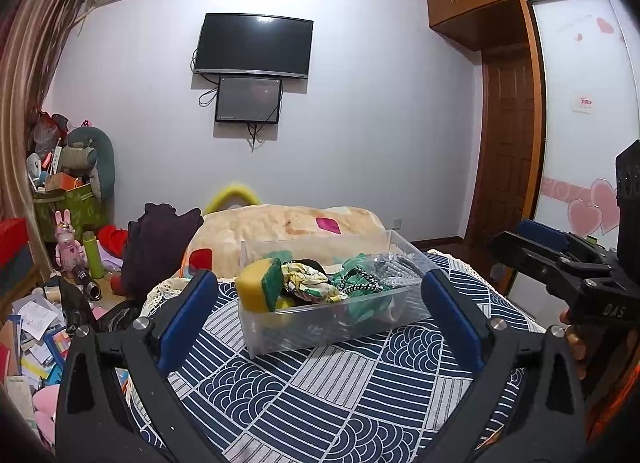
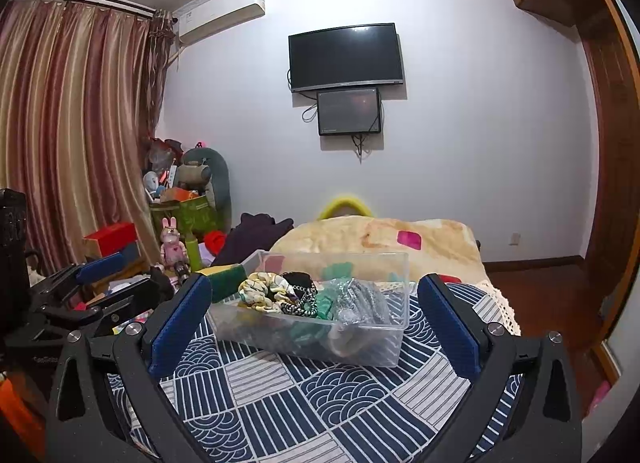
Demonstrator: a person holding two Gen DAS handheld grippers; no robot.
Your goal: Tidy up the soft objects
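Fingers of both grippers are standing wide apart, gripping nothing. From the left wrist camera, the left gripper (image 1: 320, 303) is framing a clear plastic bin (image 1: 320, 323) between its blue pads (image 1: 188, 315), without touching it. The right gripper (image 1: 560, 259) is showing at that view's right edge, a little of the person's hand visible behind it. From the right wrist camera, the right gripper (image 2: 316, 321) is likewise facing the bin (image 2: 372, 347) with its blue pads (image 2: 180, 323) spread, and the left gripper (image 2: 104, 283) is appearing at the left edge.

The bin is sitting on a bed covered by a navy-and-white patterned cloth (image 1: 320, 395) and is holding the soft objects: a yellow sponge with a green scrubbing face (image 1: 258, 289) propped at its left end, a cream-and-yellow patterned fabric bundle (image 1: 308, 279), a black-and-white braided cord (image 1: 358, 283), teal cloth (image 1: 360, 305) and a crinkled silvery-grey piece (image 1: 396, 267). The left view is showing the sponge's yellow body plainly; the right view is showing mostly its green edge (image 2: 226, 277).

Behind the bin, a folded beige blanket (image 1: 292, 227) is lying across the bed. A dark television (image 1: 253, 45) is hanging on the pale wall above a smaller screen (image 1: 248, 100). The right view is revealing striped curtains (image 2: 72, 123); the left view is revealing a wardrobe door with pink hearts (image 1: 584, 143). Clutter (image 1: 36, 327) is crowding the left side.
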